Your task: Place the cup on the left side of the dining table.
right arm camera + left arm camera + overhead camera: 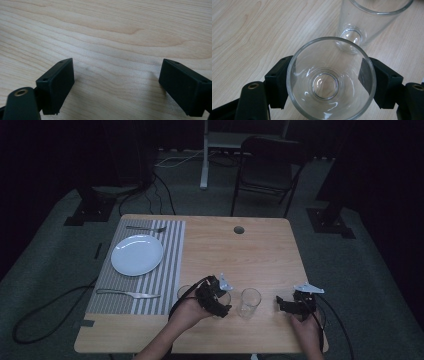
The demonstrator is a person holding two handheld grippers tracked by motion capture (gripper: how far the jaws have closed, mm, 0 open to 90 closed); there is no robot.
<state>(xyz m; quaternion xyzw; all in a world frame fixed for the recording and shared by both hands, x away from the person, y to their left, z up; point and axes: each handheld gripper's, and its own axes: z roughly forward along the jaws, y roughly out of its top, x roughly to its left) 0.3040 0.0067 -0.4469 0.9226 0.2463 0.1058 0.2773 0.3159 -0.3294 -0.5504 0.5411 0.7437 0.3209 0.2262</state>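
Note:
My left gripper (pixel 329 83) is shut on a clear drinking glass (pixel 331 80); its black pads (pixel 277 82) press on the glass wall from both sides. The glass stands upright on the wooden table, and I look down into it. A second clear glass (pixel 367 22) stands just beyond it, close but apart. In the high view the left gripper (pixel 220 304) is near the table's front, with that second glass (pixel 249 302) just to its right. My right gripper (pixel 286 304) rests further right, and its jaws (pixel 116 82) stand open over bare wood with nothing between them.
A striped placemat (pixel 170 270) covers the table's left part, with a white plate (pixel 137 255), a fork (pixel 146 228) at its far end and a knife (pixel 128 293) at its near end. What looks like a third glass (pixel 184 291) stands left of the left gripper. A cable hole (pixel 238 229) lies near the far edge.

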